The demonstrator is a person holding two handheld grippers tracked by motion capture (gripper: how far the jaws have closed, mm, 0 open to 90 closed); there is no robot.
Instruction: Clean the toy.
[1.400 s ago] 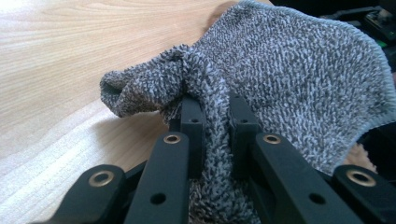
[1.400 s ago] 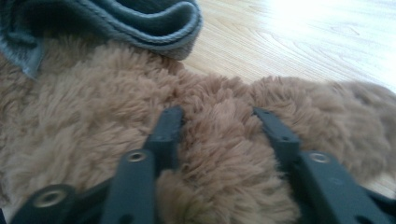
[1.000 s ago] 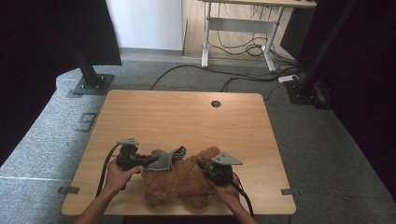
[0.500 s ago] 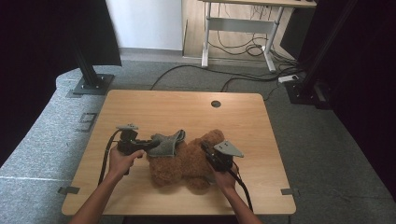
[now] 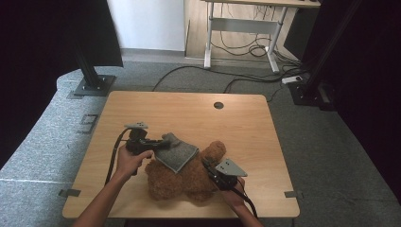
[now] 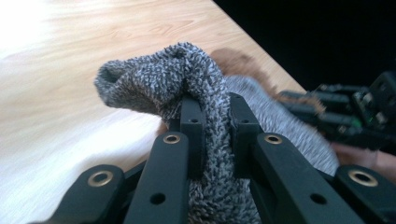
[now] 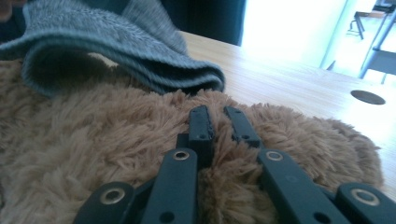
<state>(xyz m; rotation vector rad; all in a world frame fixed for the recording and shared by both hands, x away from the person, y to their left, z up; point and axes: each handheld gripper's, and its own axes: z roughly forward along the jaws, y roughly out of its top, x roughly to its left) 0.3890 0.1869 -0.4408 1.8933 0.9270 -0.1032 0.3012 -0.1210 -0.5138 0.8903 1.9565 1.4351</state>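
Left hand-held gripper (image 6: pixel 212 109) clamped on grey knit cloth (image 6: pixel 187 79), right hand-held gripper (image 7: pixel 222 121) pinching brown plush bear (image 7: pixel 107 154)

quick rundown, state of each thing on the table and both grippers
left gripper: shut on the grey knit garment
grey knit garment: pinched at one end, the rest draped over the teddy bear
right gripper: shut on the bear's fur
teddy bear: lying on the table
table: bare wood at the far side
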